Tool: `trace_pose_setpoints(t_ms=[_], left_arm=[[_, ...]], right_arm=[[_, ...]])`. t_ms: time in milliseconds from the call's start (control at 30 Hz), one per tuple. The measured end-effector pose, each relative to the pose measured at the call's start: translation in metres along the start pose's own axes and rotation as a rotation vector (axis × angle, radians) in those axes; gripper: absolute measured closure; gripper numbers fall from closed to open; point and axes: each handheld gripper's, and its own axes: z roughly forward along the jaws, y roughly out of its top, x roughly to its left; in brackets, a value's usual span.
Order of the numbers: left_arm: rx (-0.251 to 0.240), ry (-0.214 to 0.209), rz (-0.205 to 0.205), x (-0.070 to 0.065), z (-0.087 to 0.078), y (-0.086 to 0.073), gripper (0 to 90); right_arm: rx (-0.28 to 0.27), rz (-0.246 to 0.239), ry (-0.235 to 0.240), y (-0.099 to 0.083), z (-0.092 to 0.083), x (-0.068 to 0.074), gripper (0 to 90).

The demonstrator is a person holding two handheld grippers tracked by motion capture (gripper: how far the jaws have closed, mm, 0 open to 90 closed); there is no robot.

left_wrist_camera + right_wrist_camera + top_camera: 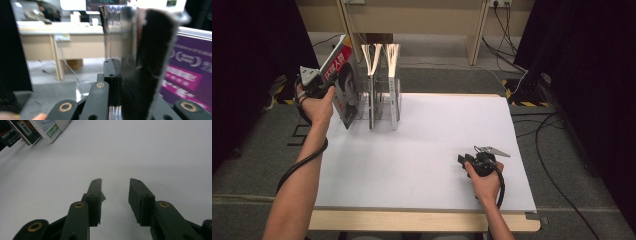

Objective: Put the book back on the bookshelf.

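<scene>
The right tongs (468, 161) were rested low on the white bench (422, 165) near its front right, the forearm laid flat and the wrist straight; in the right gripper view their jaws were spread over bare surface with nothing between them. Farther off, at the back left corner, the left tongs (328, 89) were raised on a lifted forearm and clamped on a tilted book (343, 85), held just beside the rack (382, 107) of upright books.

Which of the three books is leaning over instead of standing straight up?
The leftmost book, with a face on its cover: it tilts left, gripped by the left gripper. The other two books stand upright in the rack with pages fanned.
</scene>
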Motion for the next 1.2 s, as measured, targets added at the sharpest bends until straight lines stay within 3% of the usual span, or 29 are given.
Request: trace_pose_setpoints(t_ms=[100,167,200,367,500,667,800,933,1067,1200], left_arm=[[0.008,0.025,0.000,0.004,0.002,-0.008,86.4],[-0.013,0.050,0.003,0.009,0.001,-0.012,86.3],[-0.015,0.063,0.021,0.012,0.000,-0.013,86.2],[0.009,0.051,0.051,0.016,-0.001,-0.010,84.5],[0.041,0.047,0.016,0.021,0.002,-0.010,79.9],[0.041,0.036,-0.018,0.025,-0.001,-0.014,75.2],[0.029,0.011,-0.085,0.029,-0.006,-0.017,69.4],[0.031,-0.021,-0.121,0.031,-0.013,-0.022,69.5],[0.071,-0.016,-0.131,0.035,-0.014,-0.029,73.1],[0.094,0.000,-0.126,0.039,-0.014,-0.030,83.0]], right_arm=[[0.001,0.005,0.001,-0.001,0.000,0.000,63.2],[-0.002,0.001,0.000,0.000,-0.001,-0.001,63.2],[-0.003,0.003,0.000,0.000,-0.001,-0.002,63.3],[0.000,0.003,-0.004,0.000,0.000,-0.002,63.3],[0.005,0.007,0.000,0.000,0.000,0.000,63.2],[-0.001,0.001,-0.001,0.000,-0.001,-0.001,63.2],[-0.001,0.003,0.001,0.000,-0.001,-0.001,63.2],[0.002,0.015,0.000,0.000,-0.002,0.000,63.1],[0.002,0.003,0.000,0.000,-0.001,-0.001,63.1],[0.004,0.003,0.003,0.000,0.000,0.000,63.1]])
